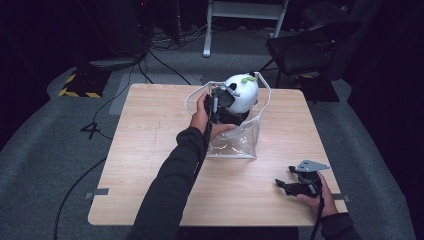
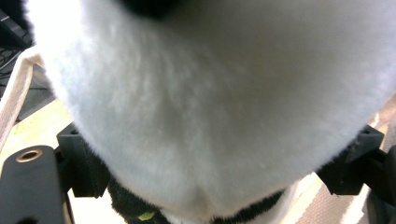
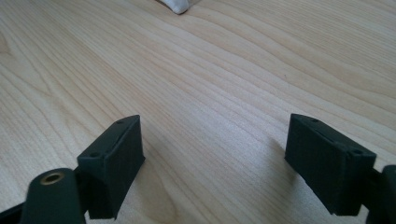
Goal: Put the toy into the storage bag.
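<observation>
Right gripper at 5 o'clock, jaws wide w/ nothing between, left gripper at 12, jaws apart round plush toy over clear bag.

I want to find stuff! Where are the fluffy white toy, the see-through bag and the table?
fluffy white toy (image 1: 244,92), high view, its round white top.
see-through bag (image 1: 240,145), high view, its clear front wall.
table (image 1: 150,150), high view, bare wood left of bag.

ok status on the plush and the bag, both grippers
Left gripper at the bag mouth, jaws either side of the white plush toy. Right gripper open, idle on the table. Plush sits atop the clear bag, not yet inside. Nothing in the way.
</observation>
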{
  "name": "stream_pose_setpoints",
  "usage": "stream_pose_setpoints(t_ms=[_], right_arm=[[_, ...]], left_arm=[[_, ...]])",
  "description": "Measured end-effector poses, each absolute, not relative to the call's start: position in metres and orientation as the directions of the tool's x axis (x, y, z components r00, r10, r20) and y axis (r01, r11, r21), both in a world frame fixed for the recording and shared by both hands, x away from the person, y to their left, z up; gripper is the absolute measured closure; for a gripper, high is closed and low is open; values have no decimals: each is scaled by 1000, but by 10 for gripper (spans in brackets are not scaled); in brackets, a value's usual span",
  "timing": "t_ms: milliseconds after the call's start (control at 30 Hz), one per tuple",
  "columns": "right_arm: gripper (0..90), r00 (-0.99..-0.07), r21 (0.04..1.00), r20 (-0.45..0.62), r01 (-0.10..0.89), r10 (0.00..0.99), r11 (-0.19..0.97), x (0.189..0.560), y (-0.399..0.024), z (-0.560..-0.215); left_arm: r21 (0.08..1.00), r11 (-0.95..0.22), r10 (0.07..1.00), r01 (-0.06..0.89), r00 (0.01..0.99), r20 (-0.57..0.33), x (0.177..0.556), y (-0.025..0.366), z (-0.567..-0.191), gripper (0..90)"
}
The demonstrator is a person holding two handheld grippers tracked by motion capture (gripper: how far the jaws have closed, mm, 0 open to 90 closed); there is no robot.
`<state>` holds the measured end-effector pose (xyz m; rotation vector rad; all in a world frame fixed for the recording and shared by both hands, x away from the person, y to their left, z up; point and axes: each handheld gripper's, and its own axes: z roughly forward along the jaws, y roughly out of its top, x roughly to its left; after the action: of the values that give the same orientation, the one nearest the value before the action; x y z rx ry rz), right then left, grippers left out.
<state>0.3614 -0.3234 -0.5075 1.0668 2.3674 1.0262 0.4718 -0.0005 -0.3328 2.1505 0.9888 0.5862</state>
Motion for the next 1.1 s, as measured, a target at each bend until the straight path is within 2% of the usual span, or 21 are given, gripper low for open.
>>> stream_pose_setpoints(t_ms=[467, 633, 1100], right_arm=[[193, -657, 735, -18, 502, 754, 455, 361, -323, -508], [193, -657, 735, -18, 502, 754, 455, 361, -323, -508], [192, -656, 736, -18, 502, 754, 455, 361, -323, -508]], left_arm=[[723, -473, 788, 504, 608, 92, 470, 9, -334, 162], [718, -490, 781, 495, 614, 110, 468, 12, -333, 194], [708, -514, 769, 484, 626, 130, 467, 10, -333, 202]])
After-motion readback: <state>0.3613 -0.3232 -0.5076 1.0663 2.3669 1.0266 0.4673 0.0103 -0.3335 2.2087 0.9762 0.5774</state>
